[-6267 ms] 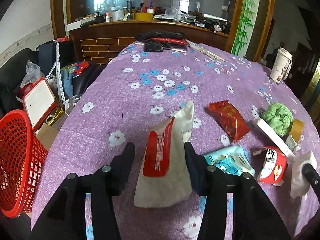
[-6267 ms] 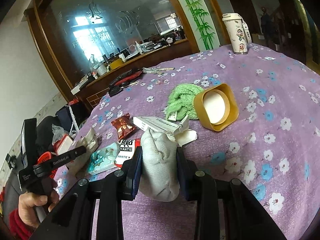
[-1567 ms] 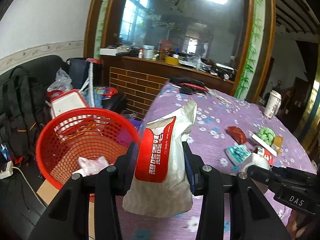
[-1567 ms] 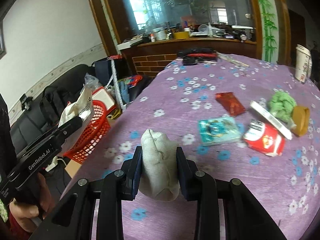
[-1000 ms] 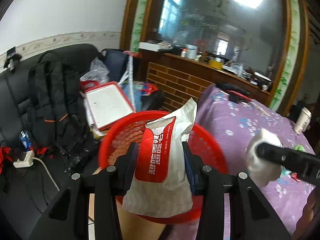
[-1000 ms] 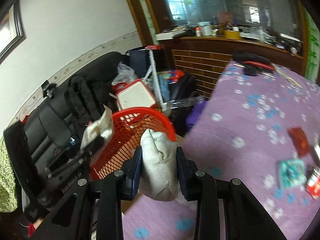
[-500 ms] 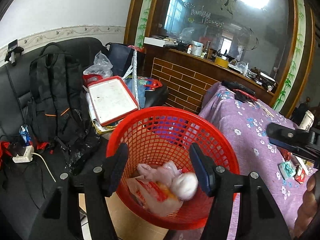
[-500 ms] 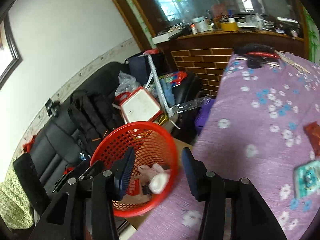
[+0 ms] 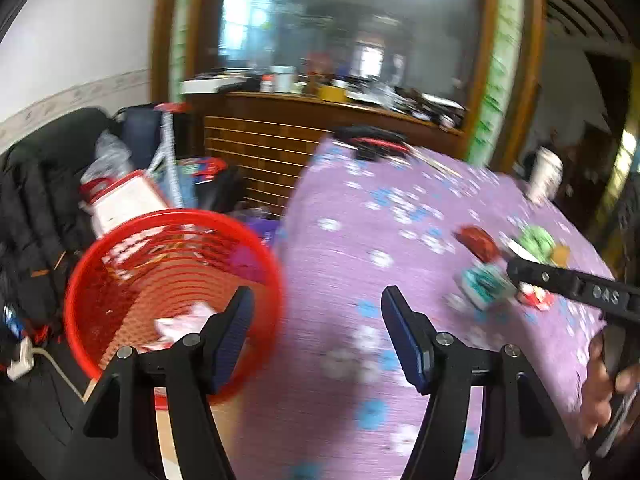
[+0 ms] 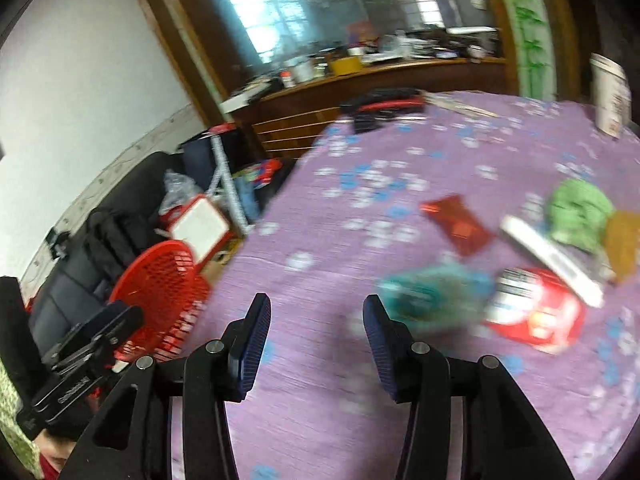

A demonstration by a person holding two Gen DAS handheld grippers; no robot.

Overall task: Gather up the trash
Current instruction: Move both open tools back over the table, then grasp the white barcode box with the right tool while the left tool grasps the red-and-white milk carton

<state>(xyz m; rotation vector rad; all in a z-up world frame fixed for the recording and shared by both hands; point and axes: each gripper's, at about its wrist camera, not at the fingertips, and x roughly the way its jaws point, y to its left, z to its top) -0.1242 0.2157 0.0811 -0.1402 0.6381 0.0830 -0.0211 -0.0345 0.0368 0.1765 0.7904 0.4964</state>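
While both pairs of jaws have just been opening, the left gripper [image 9: 316,312] and right gripper [image 10: 316,320] gape empty; dropped trash [image 9: 180,320] lies in the red basket [image 9: 120,236] beside the purple floral tablecloth [image 10: 320,240], where wrappers [image 10: 432,292] lie.

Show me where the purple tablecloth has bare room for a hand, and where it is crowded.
Bare: the near stretch of tablecloth between the red basket beside the table and the teal packet, and the middle up to the dark items at the far edge. Crowded: the right side, around the red wrapper, red-and-white packet, white box and green cloth.
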